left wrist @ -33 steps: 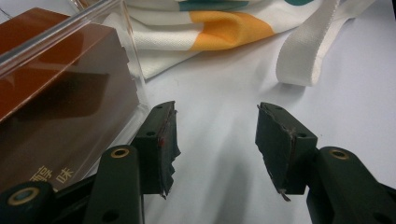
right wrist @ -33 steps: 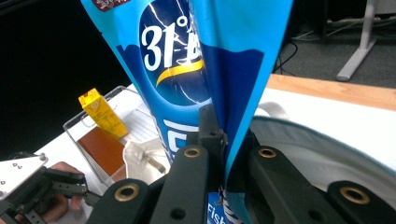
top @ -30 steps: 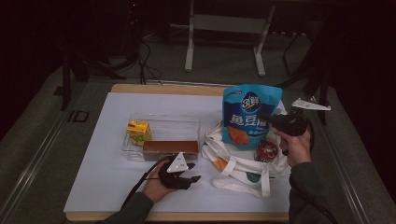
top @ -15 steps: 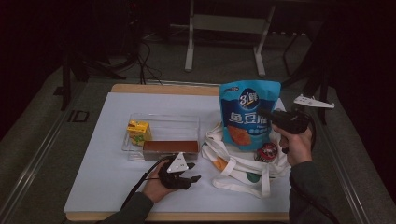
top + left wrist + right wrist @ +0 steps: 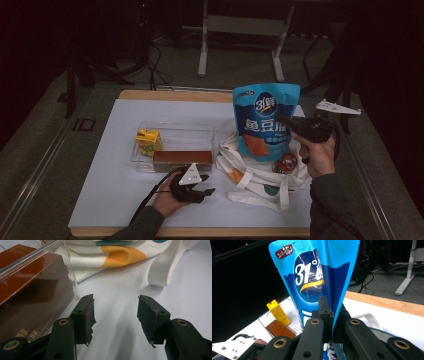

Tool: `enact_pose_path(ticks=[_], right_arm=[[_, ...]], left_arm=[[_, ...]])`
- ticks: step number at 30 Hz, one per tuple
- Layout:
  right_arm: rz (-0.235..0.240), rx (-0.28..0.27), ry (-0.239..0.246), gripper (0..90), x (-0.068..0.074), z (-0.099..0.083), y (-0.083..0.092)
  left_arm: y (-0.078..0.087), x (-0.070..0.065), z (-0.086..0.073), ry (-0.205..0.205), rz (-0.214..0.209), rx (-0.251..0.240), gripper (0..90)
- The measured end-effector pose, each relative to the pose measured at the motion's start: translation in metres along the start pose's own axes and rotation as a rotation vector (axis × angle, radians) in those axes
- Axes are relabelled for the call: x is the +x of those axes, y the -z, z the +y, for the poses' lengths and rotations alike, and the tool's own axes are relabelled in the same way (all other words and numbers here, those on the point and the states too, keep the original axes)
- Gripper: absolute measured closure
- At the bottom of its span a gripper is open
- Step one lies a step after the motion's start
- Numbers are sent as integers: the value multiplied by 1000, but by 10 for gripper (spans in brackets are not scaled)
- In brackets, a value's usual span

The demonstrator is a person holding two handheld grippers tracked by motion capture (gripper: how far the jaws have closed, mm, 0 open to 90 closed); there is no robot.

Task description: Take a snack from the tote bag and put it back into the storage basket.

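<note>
The right gripper (image 5: 286, 121) pinches the blue pouch (image 5: 265, 119), lifted above the tote (image 5: 252, 175). The left gripper (image 5: 206, 187) rests agape beside the clear tray (image 5: 172, 131), juice box (image 5: 148, 141) inside.

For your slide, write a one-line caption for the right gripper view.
Right tongs pinch the edge of a blue snack pouch, held above the white table.

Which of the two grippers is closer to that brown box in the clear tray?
Left. The left gripper rests open on the table just in front of the brown box, beside the clear tray. The right gripper is off to the side, clamped on the blue snack bag.
</note>
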State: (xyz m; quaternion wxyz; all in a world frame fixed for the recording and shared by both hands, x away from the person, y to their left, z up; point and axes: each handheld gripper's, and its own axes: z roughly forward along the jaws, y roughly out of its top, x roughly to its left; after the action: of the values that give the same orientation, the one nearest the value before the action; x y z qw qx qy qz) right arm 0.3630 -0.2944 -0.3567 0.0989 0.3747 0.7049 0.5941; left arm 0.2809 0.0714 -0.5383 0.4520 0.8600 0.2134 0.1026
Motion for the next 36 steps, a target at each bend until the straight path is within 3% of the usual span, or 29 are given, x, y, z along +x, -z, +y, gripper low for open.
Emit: enact_pose_path(ticks=[36], right_arm=[[86,-25,-14,888,29,24,-11]], left_arm=[[0,0,0,-2,-4,2,474]])
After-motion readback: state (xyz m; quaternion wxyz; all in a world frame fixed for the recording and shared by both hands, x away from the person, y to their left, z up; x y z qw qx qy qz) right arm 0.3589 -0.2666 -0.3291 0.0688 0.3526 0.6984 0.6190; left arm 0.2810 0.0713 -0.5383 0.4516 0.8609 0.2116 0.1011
